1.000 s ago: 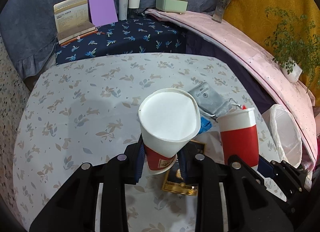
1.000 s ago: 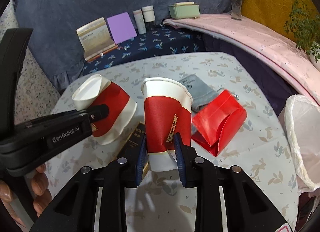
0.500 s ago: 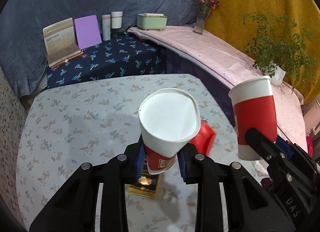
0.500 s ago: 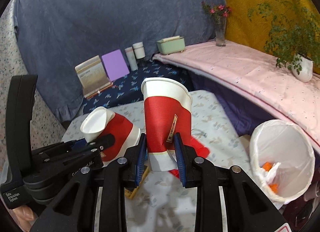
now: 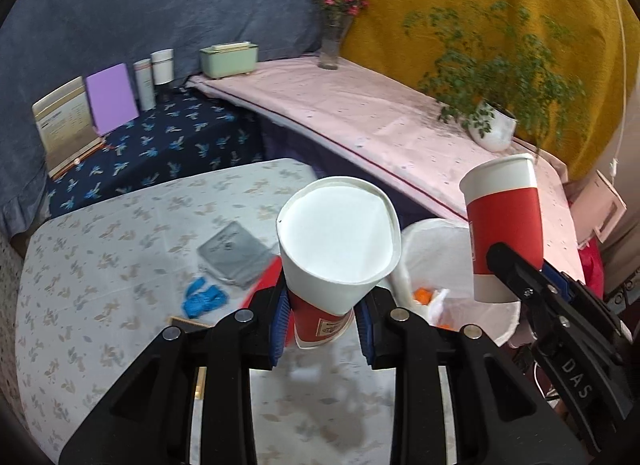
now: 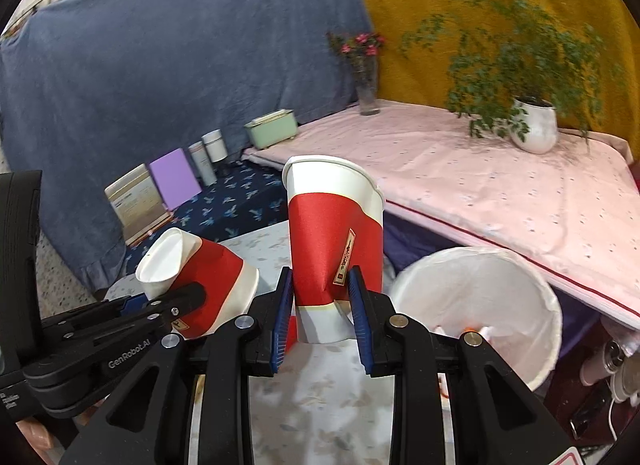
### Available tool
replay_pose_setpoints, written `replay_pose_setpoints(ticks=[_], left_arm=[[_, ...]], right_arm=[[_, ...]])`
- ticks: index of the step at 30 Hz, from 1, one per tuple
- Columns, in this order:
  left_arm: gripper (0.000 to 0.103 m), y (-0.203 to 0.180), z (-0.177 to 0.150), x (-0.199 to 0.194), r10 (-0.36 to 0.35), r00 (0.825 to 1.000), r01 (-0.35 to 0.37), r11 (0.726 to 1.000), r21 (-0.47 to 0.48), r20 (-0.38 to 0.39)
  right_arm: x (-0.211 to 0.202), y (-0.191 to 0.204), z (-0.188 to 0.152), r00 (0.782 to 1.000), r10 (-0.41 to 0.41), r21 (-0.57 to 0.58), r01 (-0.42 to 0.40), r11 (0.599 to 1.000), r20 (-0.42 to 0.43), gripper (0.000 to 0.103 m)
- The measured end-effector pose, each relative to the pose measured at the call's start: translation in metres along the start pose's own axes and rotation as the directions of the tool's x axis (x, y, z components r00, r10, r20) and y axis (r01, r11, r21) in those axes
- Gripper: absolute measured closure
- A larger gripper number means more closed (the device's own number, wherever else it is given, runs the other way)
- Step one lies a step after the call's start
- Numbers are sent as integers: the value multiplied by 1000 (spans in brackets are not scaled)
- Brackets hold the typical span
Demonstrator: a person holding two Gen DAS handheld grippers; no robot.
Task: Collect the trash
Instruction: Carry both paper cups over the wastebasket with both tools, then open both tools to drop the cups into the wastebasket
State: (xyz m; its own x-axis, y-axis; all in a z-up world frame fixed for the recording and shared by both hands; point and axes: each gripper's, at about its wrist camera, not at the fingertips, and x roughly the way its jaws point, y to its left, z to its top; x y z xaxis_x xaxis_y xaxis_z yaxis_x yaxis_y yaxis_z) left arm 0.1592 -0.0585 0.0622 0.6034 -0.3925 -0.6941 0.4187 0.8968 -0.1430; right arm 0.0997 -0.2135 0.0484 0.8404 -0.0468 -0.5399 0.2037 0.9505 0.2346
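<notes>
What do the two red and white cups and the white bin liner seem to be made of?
Left cup: paper, it seems; matte white inside, glossy red band, rim squeezed out of round. Right cup: the same coated paper; its wall is creased where the fingers pinch it. Bin liner: probably thin plastic film, white and slightly see-through, wrinkled over the rim.

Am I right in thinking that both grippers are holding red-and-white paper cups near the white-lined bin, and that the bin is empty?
Not quite: the bin is not empty; the left wrist view shows orange scraps in it. The left gripper and right gripper do each hold a cup.
</notes>
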Motion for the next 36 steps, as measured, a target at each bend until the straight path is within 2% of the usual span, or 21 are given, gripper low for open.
replay_pose_setpoints(ticks=[10, 18, 25, 27, 29, 36], left_arm=[[75, -76, 2, 24, -91, 995, 93, 993, 76, -37], [75, -123, 2, 48, -133, 987, 143, 982, 121, -87], [74, -143, 5, 63, -138, 985, 152, 977, 150, -100], [70, -145, 6, 65, -125, 988, 138, 979, 153, -92], [61, -146, 8, 68, -121, 988, 134, 980, 150, -94], [61, -141, 10, 73, -104, 990, 117, 983, 144, -95]], right_arm=[[-18, -75, -4, 996, -90, 79, 89, 993, 10, 76], [-19, -120, -8, 992, -127, 133, 127, 983, -6, 76], [-14, -140, -11, 989, -149, 148, 149, 978, -15, 74], [-14, -144, -11, 987, -163, 155, 162, 975, -8, 73], [-13, -147, -9, 986, -166, 156, 165, 974, -9, 72], [-13, -149, -5, 986, -167, 153, 165, 974, -2, 69]])
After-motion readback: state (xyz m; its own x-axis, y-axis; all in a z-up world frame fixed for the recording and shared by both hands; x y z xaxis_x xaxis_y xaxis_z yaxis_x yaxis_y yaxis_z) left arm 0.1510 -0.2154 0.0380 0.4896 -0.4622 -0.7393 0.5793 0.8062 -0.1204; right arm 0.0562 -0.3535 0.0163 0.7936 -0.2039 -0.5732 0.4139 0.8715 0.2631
